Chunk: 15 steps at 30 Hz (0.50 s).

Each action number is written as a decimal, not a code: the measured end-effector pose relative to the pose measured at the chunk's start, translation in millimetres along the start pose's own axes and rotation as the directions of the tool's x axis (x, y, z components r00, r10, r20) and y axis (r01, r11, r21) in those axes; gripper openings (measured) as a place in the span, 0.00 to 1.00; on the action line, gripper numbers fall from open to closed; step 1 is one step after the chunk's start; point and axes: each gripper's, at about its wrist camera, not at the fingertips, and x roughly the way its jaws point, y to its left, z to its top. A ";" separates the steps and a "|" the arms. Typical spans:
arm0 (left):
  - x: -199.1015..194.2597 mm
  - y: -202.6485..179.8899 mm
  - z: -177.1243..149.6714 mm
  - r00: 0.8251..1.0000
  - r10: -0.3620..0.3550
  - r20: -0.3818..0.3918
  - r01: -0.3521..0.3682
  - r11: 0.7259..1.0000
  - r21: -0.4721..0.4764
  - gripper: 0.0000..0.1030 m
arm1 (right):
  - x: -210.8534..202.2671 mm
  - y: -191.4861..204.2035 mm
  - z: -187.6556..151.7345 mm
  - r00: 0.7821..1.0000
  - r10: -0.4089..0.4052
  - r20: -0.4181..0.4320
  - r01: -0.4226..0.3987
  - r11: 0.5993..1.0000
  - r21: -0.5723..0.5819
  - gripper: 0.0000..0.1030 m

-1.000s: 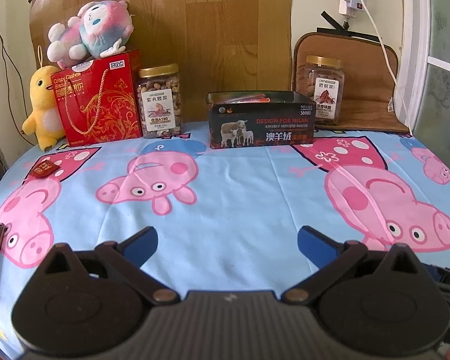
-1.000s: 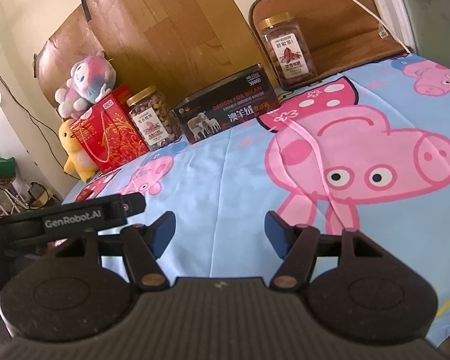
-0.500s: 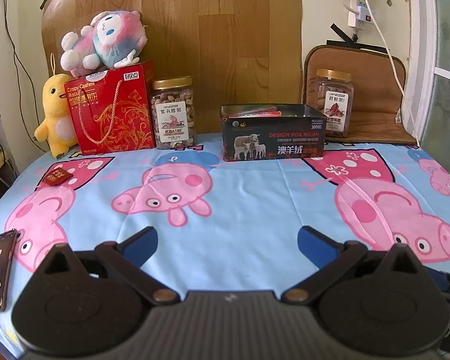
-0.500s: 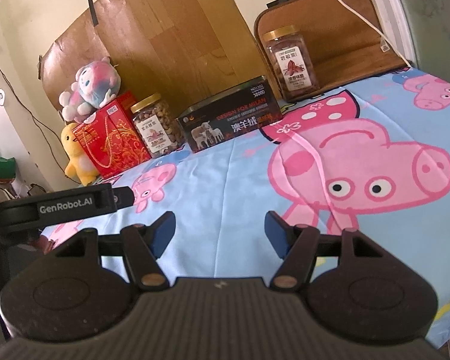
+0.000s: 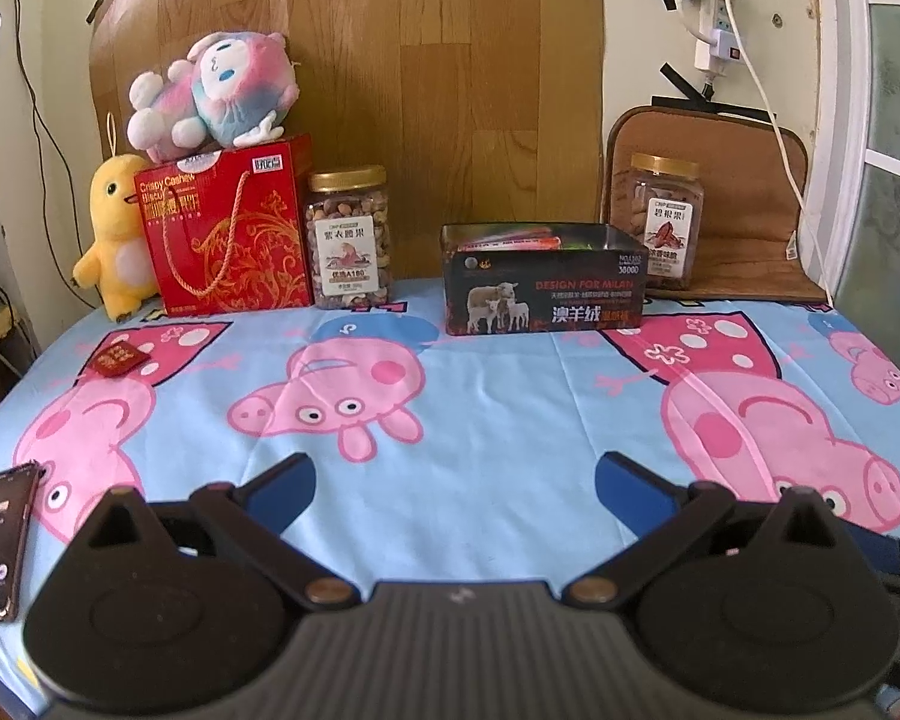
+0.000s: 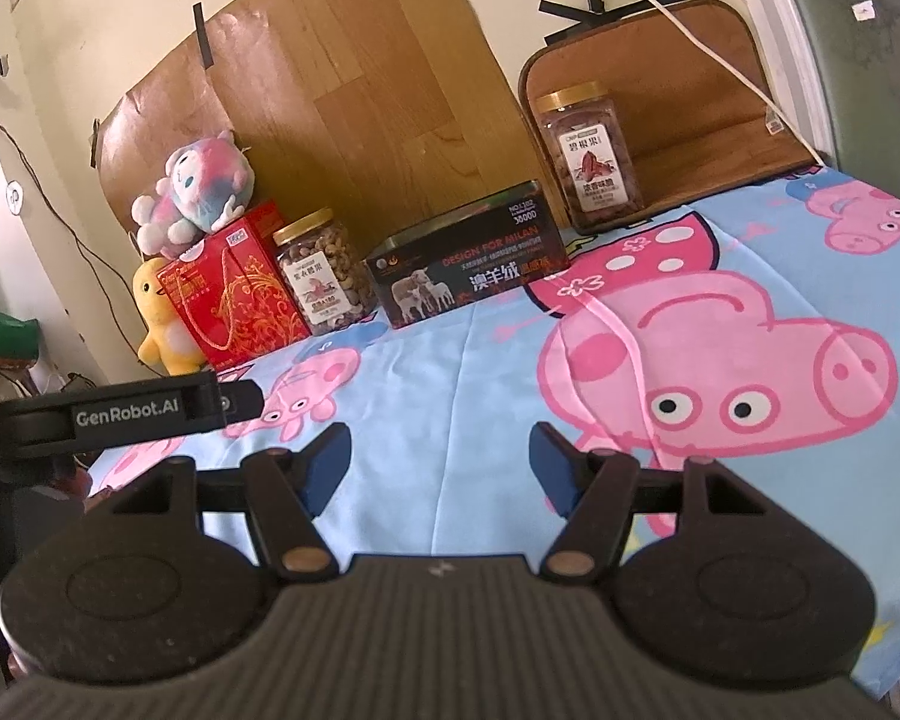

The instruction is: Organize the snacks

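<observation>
You hold both tongs, left [image 5: 453,480] and right [image 6: 441,459], spread and empty, facing the snack tin [image 5: 543,285], likely ready to reach.

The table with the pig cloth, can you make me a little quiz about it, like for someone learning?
1. True or false: the pink and blue plush toy lies on top of the red gift box with gold swirls.
2. Which stands nearer the open black tin box with sheep pictures: (a) the yellow plush duck, or (b) the clear gold-lidded nut jar on the brown mat?
3. Fill in: the left gripper and the right gripper are both ____ and hold nothing.

Key: 1 true; 2 b; 3 open.
</observation>
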 end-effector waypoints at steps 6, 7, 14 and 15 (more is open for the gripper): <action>1.0 0.8 -1.5 1.000 0.010 -0.005 -0.010 1.000 -0.005 1.00 | -7.2 1.7 3.7 1.000 0.000 0.014 0.000 1.000 -0.024 0.66; 1.0 0.5 -1.6 1.000 0.012 -0.005 -0.012 1.000 -0.003 1.00 | -7.9 1.4 4.6 1.000 0.004 0.013 -0.003 1.000 -0.022 0.66; 2.6 -0.6 -1.4 1.000 0.018 -0.021 -0.018 1.000 -0.002 1.00 | -8.1 5.1 5.4 1.000 0.023 -0.008 -0.023 0.999 -0.033 0.66; 2.8 -0.1 -1.2 1.000 0.013 -0.026 -0.014 1.000 -0.006 1.00 | -7.7 5.4 5.4 1.000 0.026 -0.012 -0.026 0.999 -0.033 0.66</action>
